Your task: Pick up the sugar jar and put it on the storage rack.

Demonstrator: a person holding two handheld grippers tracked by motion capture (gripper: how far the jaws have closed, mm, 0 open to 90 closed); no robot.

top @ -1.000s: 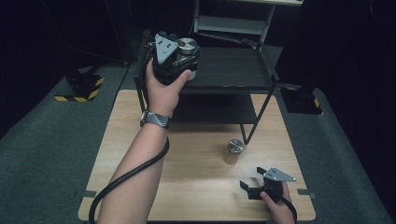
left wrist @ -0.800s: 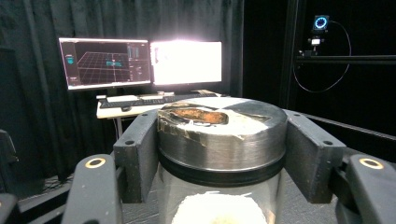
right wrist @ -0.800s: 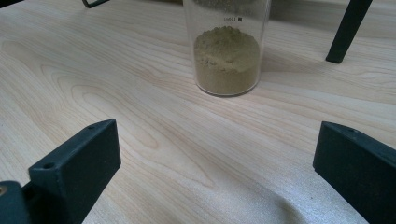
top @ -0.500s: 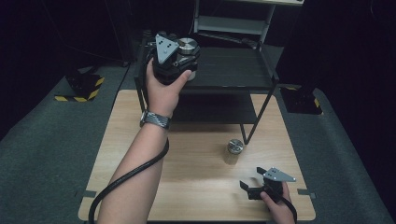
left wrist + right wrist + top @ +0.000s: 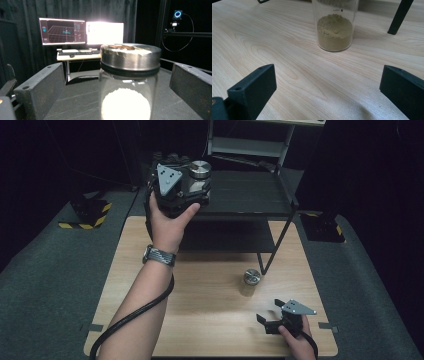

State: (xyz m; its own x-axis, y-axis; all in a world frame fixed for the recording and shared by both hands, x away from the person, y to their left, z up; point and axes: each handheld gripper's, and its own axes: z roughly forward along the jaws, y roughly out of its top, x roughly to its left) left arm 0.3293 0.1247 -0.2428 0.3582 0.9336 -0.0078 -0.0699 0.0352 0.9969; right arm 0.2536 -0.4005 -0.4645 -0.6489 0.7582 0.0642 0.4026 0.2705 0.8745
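The work on show looks like moving 2 glass jars up onto the black shelf rack (image 5: pixel 250 195), and it reads as about half done. In the upper middle of the high view, the left gripper (image 5: pixel 192 180) sits at the top shelf, and the jar of white powder (image 5: pixel 200 169) stands there with its metal lid showing just past the gripper. In the left gripper view that jar (image 5: pixel 128 82) fills the centre of the frame, upright on the dark shelf surface, with the 2 black jaws standing wide at the lower left and lower right and clear gaps between them and the glass, so the tool is apart and grips nothing; this jar seems already set down. The jar of tan powder (image 5: pixel 251 281) waits on the wooden table (image 5: pixel 150 270), in the lower right of the high view, just beside a leg of the rack. The right gripper (image 5: pixel 270 317) lies low at the bottom right, near that jar but not touching it; in the right gripper view its jaws are also spread wide, with the tan jar (image 5: pixel 335 27) upright at the top centre. What remains, by my reading, is to draw the left gripper back and to take up the 2nd jar.
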